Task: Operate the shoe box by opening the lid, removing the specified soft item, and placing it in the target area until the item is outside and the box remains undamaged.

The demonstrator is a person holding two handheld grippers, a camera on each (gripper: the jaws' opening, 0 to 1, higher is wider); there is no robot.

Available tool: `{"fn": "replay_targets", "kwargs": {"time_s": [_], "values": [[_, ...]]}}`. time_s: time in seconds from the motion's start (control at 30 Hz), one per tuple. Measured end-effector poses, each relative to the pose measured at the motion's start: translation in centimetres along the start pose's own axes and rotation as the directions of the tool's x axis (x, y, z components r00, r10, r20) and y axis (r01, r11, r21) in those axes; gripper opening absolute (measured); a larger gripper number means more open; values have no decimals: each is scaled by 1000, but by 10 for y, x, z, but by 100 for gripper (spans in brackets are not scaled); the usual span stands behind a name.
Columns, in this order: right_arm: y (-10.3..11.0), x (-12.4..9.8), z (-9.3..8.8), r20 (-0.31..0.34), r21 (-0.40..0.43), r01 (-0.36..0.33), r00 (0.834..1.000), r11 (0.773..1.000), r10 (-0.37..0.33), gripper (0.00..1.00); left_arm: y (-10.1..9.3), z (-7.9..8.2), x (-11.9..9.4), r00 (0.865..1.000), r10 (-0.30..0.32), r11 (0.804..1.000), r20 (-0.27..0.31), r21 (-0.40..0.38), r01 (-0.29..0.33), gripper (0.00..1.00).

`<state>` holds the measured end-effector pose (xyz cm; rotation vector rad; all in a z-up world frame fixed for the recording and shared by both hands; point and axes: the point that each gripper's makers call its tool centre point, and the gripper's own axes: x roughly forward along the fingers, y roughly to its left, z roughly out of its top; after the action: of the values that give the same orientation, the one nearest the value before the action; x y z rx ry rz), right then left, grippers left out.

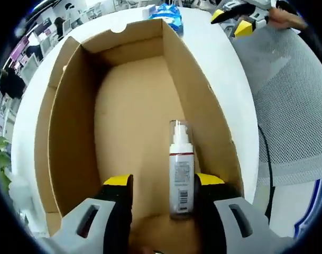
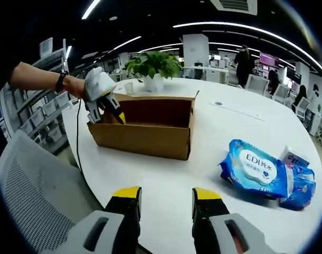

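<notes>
The brown cardboard shoe box (image 1: 71, 132) stands open on the white table, and I look straight down into it in the left gripper view. A white spray bottle (image 1: 181, 174) with a clear cap lies on its floor. My left gripper (image 1: 164, 181) is open over the box's near end; the bottle sits between the jaws, close to the right one. In the right gripper view the box (image 2: 145, 138) is ahead, with a hand holding the left gripper (image 2: 110, 111) at its left end. My right gripper (image 2: 166, 194) is open above the table, nothing in it. Its yellow tips, the right gripper (image 1: 236, 20), appear past the box.
Two blue wet-wipe packs (image 2: 256, 169) (image 2: 298, 182) lie on the table (image 2: 229, 121) right of the box; a blue pack (image 1: 168, 16) lies beyond the box's far end. A potted plant (image 2: 153, 66) stands behind the box. A grey mesh chair (image 2: 39, 185) (image 1: 293, 106) is beside the table.
</notes>
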<state>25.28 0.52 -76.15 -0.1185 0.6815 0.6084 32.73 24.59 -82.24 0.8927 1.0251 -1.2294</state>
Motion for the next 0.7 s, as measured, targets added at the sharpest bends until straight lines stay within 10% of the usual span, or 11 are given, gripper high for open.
{"fn": "replay_targets", "kwargs": {"time_s": [0.27, 0.7], "values": [[0, -1, 1, 0, -5, 4, 1000, 1000, -4, 33, -5, 8, 10, 1000, -3, 999, 17, 50, 2, 23], [-3, -4, 4, 13, 13, 14, 1000, 1000, -14, 33, 1, 14, -4, 993, 48, 997, 104, -66, -41, 19]]}}
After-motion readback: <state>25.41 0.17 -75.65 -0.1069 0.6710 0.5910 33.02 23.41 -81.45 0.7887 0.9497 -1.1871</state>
